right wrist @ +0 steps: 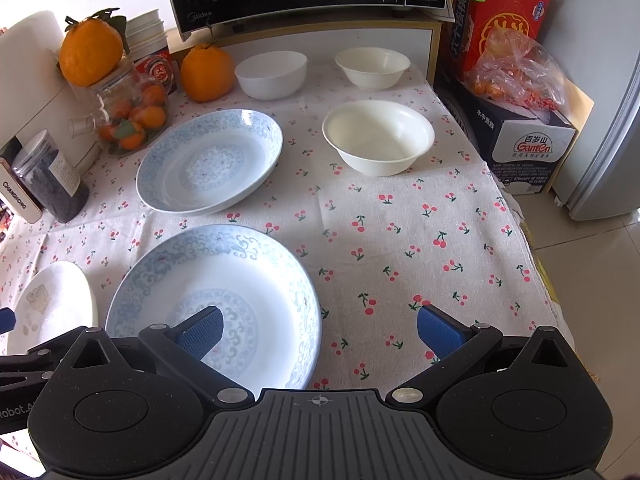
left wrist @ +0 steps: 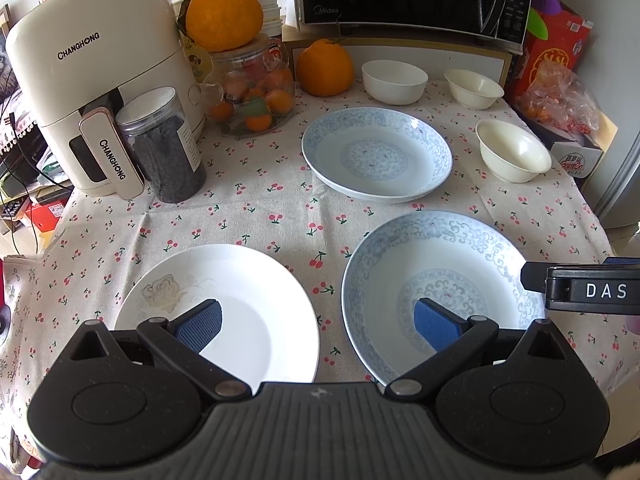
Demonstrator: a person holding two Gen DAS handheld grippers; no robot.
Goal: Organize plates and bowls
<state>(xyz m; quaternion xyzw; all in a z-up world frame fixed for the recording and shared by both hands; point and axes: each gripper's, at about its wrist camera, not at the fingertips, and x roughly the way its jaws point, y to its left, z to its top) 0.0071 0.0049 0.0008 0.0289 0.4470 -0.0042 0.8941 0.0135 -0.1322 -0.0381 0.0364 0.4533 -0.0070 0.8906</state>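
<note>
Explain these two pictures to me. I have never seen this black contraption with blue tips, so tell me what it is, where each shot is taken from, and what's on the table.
Each black device is a hand-held two-finger gripper with a camera that looks along its fingers. One picture is from the left gripper, the other from the right gripper. Both are open and hold nothing. On the cherry-print tablecloth lie a white plate, two blue-patterned plates and three white bowls. Nothing is stacked yet.

Three plates [left wrist: 376, 152], three bowls [left wrist: 394, 80], two large oranges [left wrist: 224, 12]
</note>
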